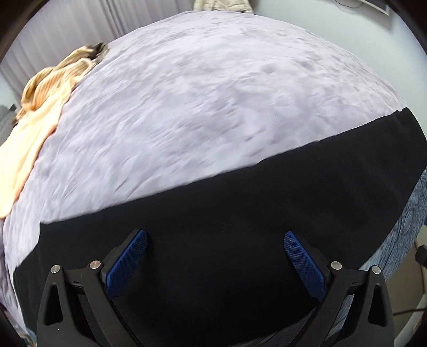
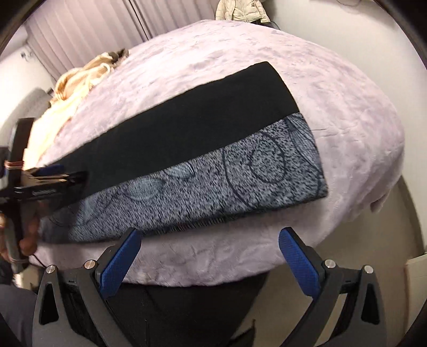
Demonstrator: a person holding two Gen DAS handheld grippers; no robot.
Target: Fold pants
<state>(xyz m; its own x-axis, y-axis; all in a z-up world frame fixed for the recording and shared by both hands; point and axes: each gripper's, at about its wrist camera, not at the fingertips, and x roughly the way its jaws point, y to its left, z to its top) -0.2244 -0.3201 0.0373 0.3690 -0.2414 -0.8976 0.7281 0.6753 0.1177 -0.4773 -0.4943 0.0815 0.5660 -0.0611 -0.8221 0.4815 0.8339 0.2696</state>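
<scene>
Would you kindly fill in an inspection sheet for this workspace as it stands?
Surface: bed under a wrinkled lilac plush cover.
Job's things: pants lying flat, black side up, grey patterned side showing along the near edge.
Clutter: tan and cream cloth heap at the far left edge.
Grippers: left gripper open over the black fabric; right gripper open at the near bed edge, holding nothing.
Cables: one cable by the bed's right side.
Surroundings: blinds, pale jacket beyond the bed.

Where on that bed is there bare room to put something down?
The lavender blanket lies bare beyond the pants, toward the curtains and wall, and in a strip at the near edge. The corner by the tan and peach clothes is crowded.
</scene>
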